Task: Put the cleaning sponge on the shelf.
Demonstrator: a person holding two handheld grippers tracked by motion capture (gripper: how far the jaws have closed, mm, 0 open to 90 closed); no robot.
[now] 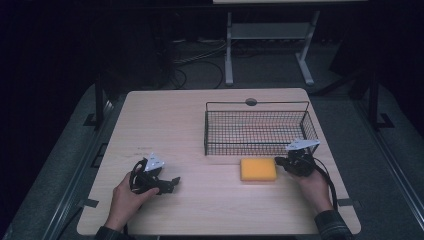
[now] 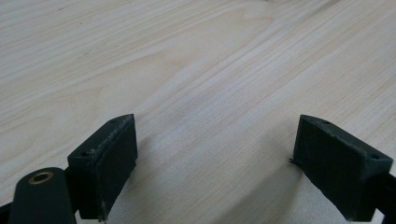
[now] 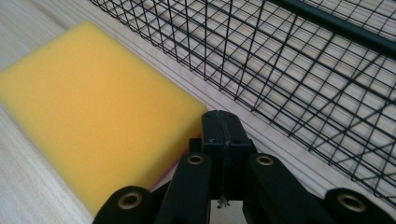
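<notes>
From above, the yellow sponge [image 1: 258,169] lies flat on the tabletop [image 1: 175,115], just in front of the black wire basket [image 1: 260,126]. The right tongs [image 1: 283,161] sit just beside the sponge's right end, near the basket's front corner; whether they touch it I cannot tell from here. The left tongs [image 1: 174,183] rest well apart from the sponge, over bare wood on the other side.

The left gripper view shows what the high view cannot: the left tongs [image 2: 215,158] stand released, jaws wide, with only wood grain between them.

In the right gripper view, the right tongs [image 3: 223,128] are clenched on nothing, their tip at the sponge's [image 3: 93,107] near edge, the basket's mesh [image 3: 289,70] alongside.
</notes>
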